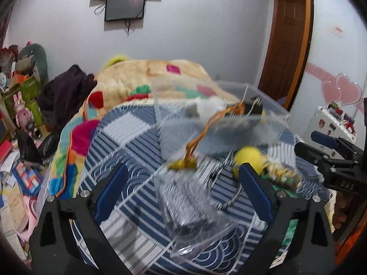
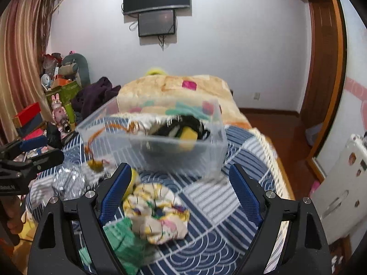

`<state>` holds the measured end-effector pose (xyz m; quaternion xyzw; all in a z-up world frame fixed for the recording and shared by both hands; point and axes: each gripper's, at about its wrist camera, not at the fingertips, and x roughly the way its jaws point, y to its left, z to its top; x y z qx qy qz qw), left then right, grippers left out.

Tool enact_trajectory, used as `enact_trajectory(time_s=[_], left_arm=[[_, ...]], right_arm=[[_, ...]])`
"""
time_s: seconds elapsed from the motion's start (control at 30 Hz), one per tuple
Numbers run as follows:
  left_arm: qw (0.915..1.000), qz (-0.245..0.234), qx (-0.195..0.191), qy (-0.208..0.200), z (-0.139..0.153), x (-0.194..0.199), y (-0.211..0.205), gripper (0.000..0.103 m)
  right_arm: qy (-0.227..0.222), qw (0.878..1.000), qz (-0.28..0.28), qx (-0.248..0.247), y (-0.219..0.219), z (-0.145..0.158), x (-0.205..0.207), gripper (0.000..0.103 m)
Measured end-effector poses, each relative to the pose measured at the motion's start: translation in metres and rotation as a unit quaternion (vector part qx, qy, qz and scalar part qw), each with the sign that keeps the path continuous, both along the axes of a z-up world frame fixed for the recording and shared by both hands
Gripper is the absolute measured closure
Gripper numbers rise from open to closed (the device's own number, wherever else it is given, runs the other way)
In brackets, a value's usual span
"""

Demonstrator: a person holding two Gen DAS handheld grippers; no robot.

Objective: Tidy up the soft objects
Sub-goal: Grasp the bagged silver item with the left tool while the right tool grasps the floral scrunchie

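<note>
Both wide open, gripping nothing: left tool, right tool. Clear bin on the bed at twelve o'clock, holding dark and yellow soft items. Floral cloth bundle between the right tool's fingers, untouched.

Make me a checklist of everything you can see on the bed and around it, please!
Surface: bed under a blue-and-white patterned cover, with a colourful blanket at its far end.
Job's things: clear plastic box already holding soft items; floral scrunchie, green cloth, yellow pom-pom and a clear bag with orange cord lie outside it.
Clutter: dark clothes, boxes and toys beside the bed.
Grippers: left gripper open over the bag; right gripper open over the scrunchie.
Cables: wires hang under the wall screens.
Surroundings: wooden door, curtain.
</note>
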<state>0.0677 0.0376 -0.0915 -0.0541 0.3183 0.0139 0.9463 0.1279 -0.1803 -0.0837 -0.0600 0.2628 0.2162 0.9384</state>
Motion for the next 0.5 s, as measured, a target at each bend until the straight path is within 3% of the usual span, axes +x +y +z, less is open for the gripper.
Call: enact_trajectory(time_s=[0.27,0.5], left_arm=[[0.9994,0.018,0.000,0.030,-0.031,-0.008,0.006,0.005],[0.9988,0.008,-0.021,0.043,-0.043,-0.008,0.010,0.038]], right_arm=[[0.060,0.998,0.028,0.002,0.002,-0.030,-0.005,0.018],[0.083,0.996,0.034,-0.002,0.006,-0.038,-0.001,0.019]])
